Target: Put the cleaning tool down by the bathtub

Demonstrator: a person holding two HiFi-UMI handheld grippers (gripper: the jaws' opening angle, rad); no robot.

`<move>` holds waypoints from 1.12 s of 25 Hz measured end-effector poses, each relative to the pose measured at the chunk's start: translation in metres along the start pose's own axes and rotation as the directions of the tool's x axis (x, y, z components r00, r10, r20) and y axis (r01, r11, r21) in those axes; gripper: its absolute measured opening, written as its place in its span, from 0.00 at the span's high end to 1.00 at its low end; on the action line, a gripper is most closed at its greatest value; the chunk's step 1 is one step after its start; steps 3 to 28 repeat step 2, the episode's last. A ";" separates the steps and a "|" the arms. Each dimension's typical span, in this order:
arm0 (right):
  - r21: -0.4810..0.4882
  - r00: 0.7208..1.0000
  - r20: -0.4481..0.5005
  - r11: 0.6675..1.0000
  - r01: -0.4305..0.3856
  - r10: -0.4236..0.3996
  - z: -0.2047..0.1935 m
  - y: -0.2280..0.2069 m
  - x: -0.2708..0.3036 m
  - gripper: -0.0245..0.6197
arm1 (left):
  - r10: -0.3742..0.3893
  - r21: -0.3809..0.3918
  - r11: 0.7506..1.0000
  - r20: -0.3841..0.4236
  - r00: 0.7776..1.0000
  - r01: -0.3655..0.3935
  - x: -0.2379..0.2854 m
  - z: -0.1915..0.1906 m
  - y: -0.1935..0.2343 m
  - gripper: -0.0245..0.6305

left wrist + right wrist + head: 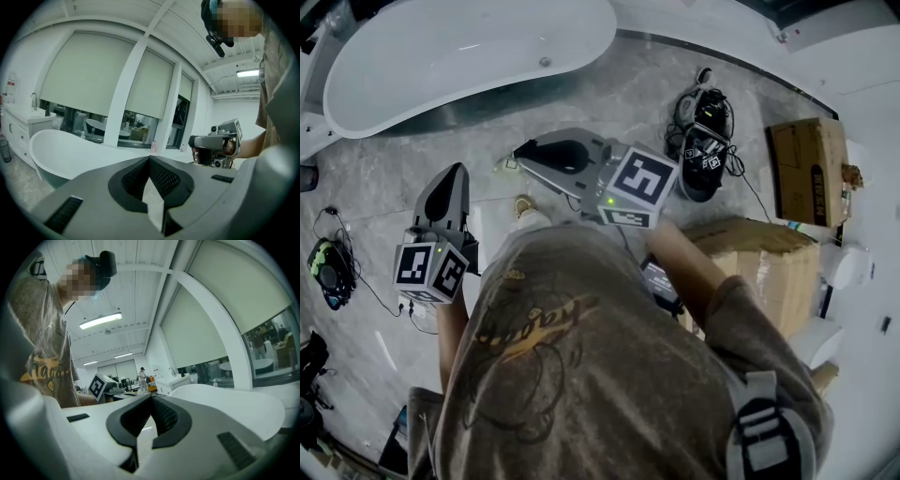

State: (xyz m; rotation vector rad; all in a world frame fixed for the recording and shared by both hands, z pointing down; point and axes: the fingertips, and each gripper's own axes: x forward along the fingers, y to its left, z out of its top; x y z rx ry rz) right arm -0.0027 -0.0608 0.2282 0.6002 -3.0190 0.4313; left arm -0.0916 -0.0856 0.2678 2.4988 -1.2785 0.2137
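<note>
The white bathtub [459, 52] lies on the grey floor ahead of me, at the top left of the head view. My left gripper [452, 171] points toward it, jaws shut with nothing between them. My right gripper [519, 150] hangs a little right of it, aimed left along the tub's side, and is also shut and empty. In the left gripper view the shut jaws [150, 159] face the bathtub [70, 150], with the right gripper [218, 145] off to the side. The right gripper view shows its shut jaws [151, 399] and the bathtub [234, 401]. I cannot make out a cleaning tool in either gripper.
A black device with tangled cables [705, 141] sits on the floor at the right. Cardboard boxes [811, 169] stand further right, and another box [759, 258] is next to my arm. A green-and-black gadget with leads [328, 270] lies at the left.
</note>
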 end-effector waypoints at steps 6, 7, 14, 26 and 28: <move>0.001 1.000 -0.007 1.000 -0.002 0.002 -0.004 -0.001 -0.001 0.97 | 0.005 -0.001 1.000 0.006 1.000 -0.005 -0.001 -0.003 0.002 0.96; 0.001 1.000 -0.007 1.000 -0.002 0.002 -0.004 -0.001 -0.001 0.97 | 0.005 -0.001 1.000 0.006 1.000 -0.005 -0.001 -0.003 0.002 0.96; 0.001 1.000 -0.007 1.000 -0.002 0.002 -0.004 -0.001 -0.001 0.97 | 0.005 -0.001 1.000 0.006 1.000 -0.005 -0.001 -0.003 0.002 0.96; 0.001 1.000 -0.007 1.000 -0.002 0.002 -0.004 -0.001 -0.001 0.97 | 0.005 -0.001 1.000 0.006 1.000 -0.005 -0.001 -0.003 0.002 0.96; 0.001 1.000 -0.007 1.000 -0.002 0.002 -0.004 -0.001 -0.001 0.97 | 0.005 -0.001 1.000 0.006 1.000 -0.005 -0.001 -0.003 0.002 0.96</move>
